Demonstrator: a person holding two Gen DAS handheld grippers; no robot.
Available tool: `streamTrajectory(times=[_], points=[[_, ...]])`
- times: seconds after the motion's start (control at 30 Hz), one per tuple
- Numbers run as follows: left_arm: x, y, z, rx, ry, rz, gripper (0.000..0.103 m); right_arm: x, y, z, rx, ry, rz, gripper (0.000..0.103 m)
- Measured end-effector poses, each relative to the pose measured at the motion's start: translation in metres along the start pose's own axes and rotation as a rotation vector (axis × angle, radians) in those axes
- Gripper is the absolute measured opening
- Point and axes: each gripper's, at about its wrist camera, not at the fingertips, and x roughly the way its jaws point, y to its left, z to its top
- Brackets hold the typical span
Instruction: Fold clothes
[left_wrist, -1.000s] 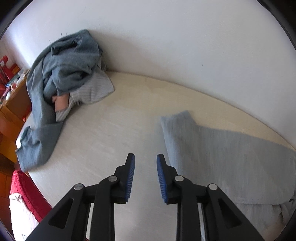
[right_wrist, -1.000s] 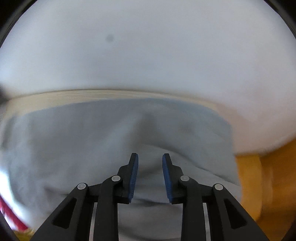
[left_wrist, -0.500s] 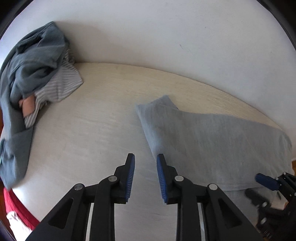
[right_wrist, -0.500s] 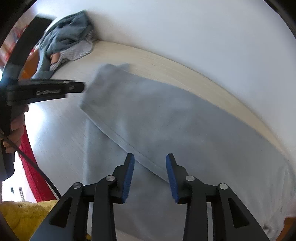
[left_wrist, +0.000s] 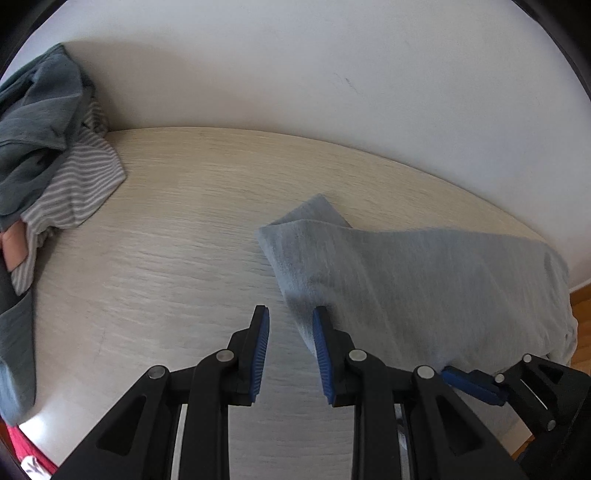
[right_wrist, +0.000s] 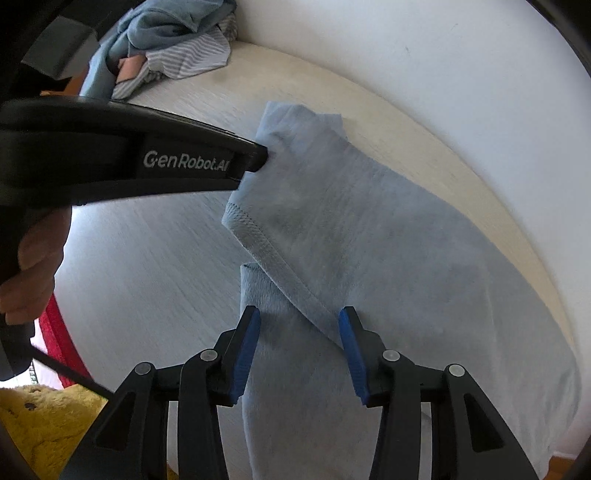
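Two grippers, both w/ jaws spread, empty. Light blue-grey garment (right_wrist: 369, 236) lies part-folded on pale wood table (left_wrist: 177, 229), right of centre. Vs. 0.5 s ago, left gripper (left_wrist: 290, 347) has closed in on its left edge; right gripper (right_wrist: 299, 350) now straddles the stitched hem, so next fold seems imminent. Unfolded clothes pile (left_wrist: 44, 140) waits far left.

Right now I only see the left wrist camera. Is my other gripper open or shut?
Observer: Open. The right gripper has one finger on each side of the gray cloth's stitched hem.
Kid: Is something under that hem?
Observer: Yes, another layer of the same cloth lies beneath it.
Kid: What's next to the table?
Observer: A fuzzy yellow thing sits low on the left, past the table edge.
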Motion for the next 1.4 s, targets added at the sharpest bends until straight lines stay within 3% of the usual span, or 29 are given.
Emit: streamTrajectory(times=[0.1, 0.17, 0.27, 0.37, 0.53, 0.63, 0.67, 0.7, 0.77, 0.97, 1.1, 1.13, 1.17, 1.2, 1.23, 1.3, 1.4], points=[[-0.001, -0.003, 0.0, 0.027, -0.029, -0.01, 0.019, 0.005, -0.003, 0.01, 0.016, -0.01, 0.003, 0.045], [-0.005, -0.006, 0.0, 0.052, -0.054, -0.006, 0.008, 0.009, -0.007, 0.018, 0.039, -0.021, 0.019, 0.045], [-0.011, -0.005, 0.003, 0.054, -0.084, -0.015, 0.006, 0.012, -0.015, 0.027, 0.067, -0.03, 0.039, 0.045], [-0.019, -0.006, 0.006, 0.063, -0.115, -0.026, 0.005, 0.015, -0.024, 0.037, 0.092, -0.042, 0.06, 0.009], [-0.026, -0.002, 0.013, 0.067, -0.133, -0.03, 0.005, 0.014, -0.034, 0.052, 0.107, -0.067, 0.064, 0.004], [-0.023, -0.002, 0.011, 0.057, -0.119, -0.018, 0.005, 0.014, -0.036, 0.062, 0.108, -0.064, 0.07, 0.008], [-0.022, 0.0, 0.011, 0.053, -0.113, -0.013, 0.005, 0.016, -0.034, 0.067, 0.1, -0.06, 0.065, 0.017], [-0.021, 0.004, 0.009, 0.043, -0.105, -0.002, 0.005, 0.018, -0.032, 0.072, 0.092, -0.057, 0.06, 0.033], [-0.019, 0.013, 0.004, 0.02, -0.088, 0.014, 0.005, 0.022, -0.028, 0.082, 0.077, -0.051, 0.049, 0.048], [-0.014, 0.046, -0.013, -0.099, -0.046, 0.022, 0.005, 0.04, -0.014, 0.117, -0.01, -0.038, 0.048, 0.048], [-0.016, 0.052, -0.022, -0.128, -0.045, 0.017, 0.006, 0.054, -0.02, 0.137, -0.014, -0.034, 0.003, 0.047], [-0.017, 0.051, -0.024, -0.131, -0.048, 0.01, 0.006, 0.056, -0.026, 0.141, 0.005, -0.031, 0.002, 0.046], [-0.019, 0.05, -0.026, -0.134, -0.051, 0.003, 0.006, 0.058, -0.033, 0.145, 0.027, -0.032, 0.002, 0.037], [-0.019, 0.052, -0.026, -0.134, -0.052, -0.001, 0.007, 0.06, -0.039, 0.149, 0.048, -0.032, 0.001, 0.016], [-0.02, 0.052, -0.026, -0.133, -0.053, -0.001, 0.008, 0.06, -0.047, 0.153, 0.071, -0.033, 0.006, 0.005], [-0.019, 0.048, -0.024, -0.13, -0.055, -0.001, 0.009, 0.054, -0.072, 0.159, 0.168, -0.06, 0.093, 0.005], [-0.018, 0.044, -0.019, -0.125, -0.057, -0.027, 0.009, 0.027, -0.103, 0.13, 0.316, -0.136, 0.195, 0.005]])
